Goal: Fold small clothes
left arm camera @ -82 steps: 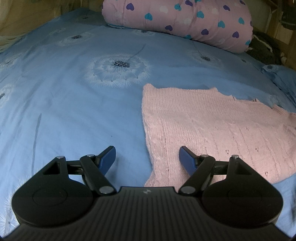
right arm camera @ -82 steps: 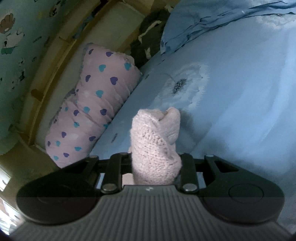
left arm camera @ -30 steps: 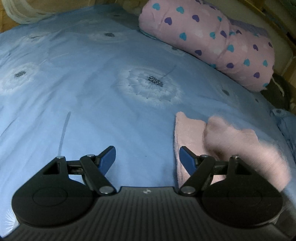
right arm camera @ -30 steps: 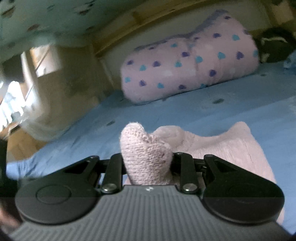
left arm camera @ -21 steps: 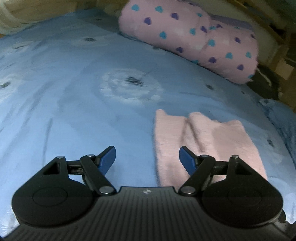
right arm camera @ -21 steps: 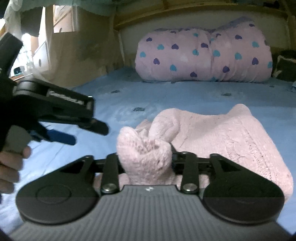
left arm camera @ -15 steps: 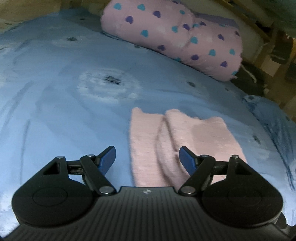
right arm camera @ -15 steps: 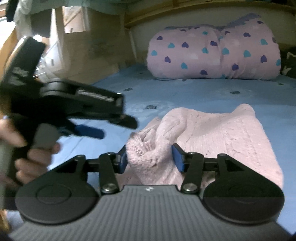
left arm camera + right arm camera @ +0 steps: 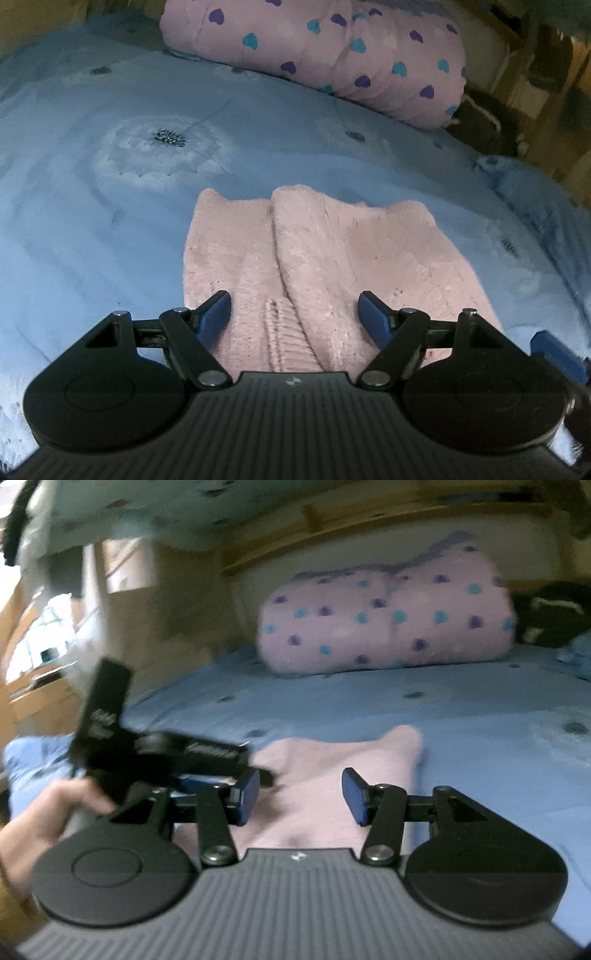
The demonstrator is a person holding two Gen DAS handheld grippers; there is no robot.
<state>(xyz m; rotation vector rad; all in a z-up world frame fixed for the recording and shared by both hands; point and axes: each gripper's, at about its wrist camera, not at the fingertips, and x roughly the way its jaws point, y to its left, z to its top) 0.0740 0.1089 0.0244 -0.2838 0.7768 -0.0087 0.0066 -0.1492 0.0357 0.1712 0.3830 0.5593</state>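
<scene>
A pink knitted sweater (image 9: 332, 251) lies folded on the blue bed sheet (image 9: 110, 221), one flap laid over the other with a ribbed cuff near the bottom. My left gripper (image 9: 294, 314) hovers open just above its near end, blue pads apart, nothing between them. In the right wrist view the sweater (image 9: 332, 760) lies flat ahead of my right gripper (image 9: 301, 795), which is open and empty. A hand (image 9: 44, 812) holds the left gripper (image 9: 166, 753) at the sweater's left side. One blue pad of the right gripper (image 9: 557, 356) shows at the left wrist view's right edge.
A pink bolster with blue and purple hearts (image 9: 314, 48) lies across the head of the bed. A dark bundle (image 9: 550, 616) sits beside it at the right. A wooden bed frame (image 9: 332, 520) and wall close the far side. A rumpled blue cover (image 9: 535, 192) lies at the right.
My right gripper has let go of the sweater fold and drawn back; the flap now lies flat. My left gripper has slid sideways until it stands over the sweater.
</scene>
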